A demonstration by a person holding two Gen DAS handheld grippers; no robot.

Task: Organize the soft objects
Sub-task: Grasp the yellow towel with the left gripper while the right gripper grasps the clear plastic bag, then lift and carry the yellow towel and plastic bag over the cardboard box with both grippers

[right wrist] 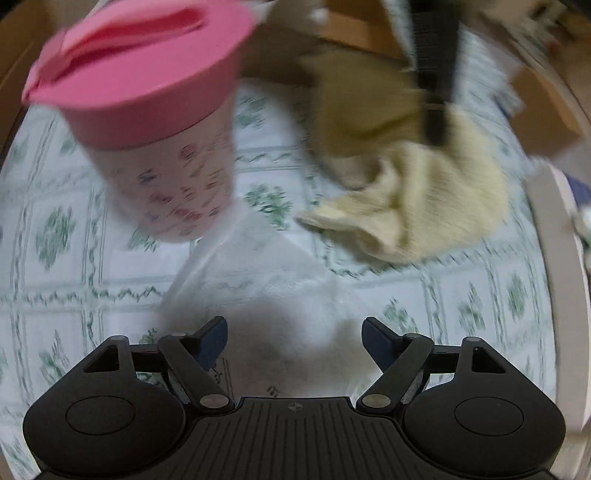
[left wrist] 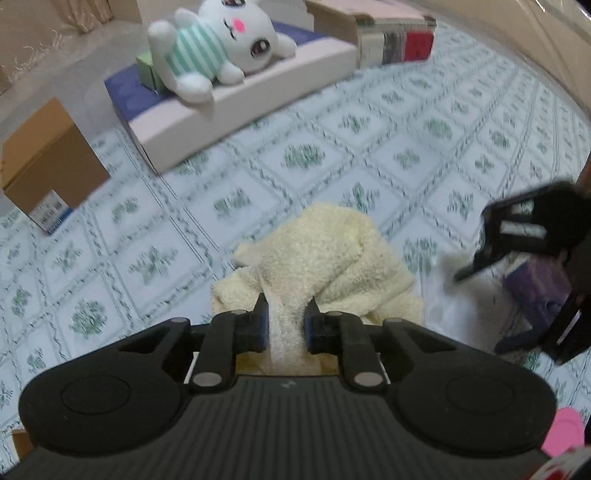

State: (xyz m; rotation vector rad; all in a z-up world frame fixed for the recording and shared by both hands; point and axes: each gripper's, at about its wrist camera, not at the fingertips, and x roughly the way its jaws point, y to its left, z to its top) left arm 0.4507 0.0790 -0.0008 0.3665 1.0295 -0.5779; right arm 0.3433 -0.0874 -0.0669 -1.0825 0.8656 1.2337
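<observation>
My left gripper (left wrist: pixel 284 323) is shut on a fold of a cream towel (left wrist: pixel 325 258) and holds it over the patterned tablecloth. The towel also shows in the right wrist view (right wrist: pixel 436 199), blurred, with the left gripper above it. A white plush bunny in a green striped shirt (left wrist: pixel 218 48) lies in a white tray with a blue bottom (left wrist: pixel 229 107) at the back. My right gripper (right wrist: pixel 293 338) is open and empty, over a clear plastic bag (right wrist: pixel 266 288). It shows at the right edge of the left wrist view (left wrist: pixel 517 240).
A pink-lidded tub (right wrist: pixel 147 110) stands at the left of the right gripper. A brown cardboard box (left wrist: pixel 48 162) sits at the left, and a flat box (left wrist: pixel 391 33) at the back. A small purple box (left wrist: pixel 535 288) lies by the right gripper.
</observation>
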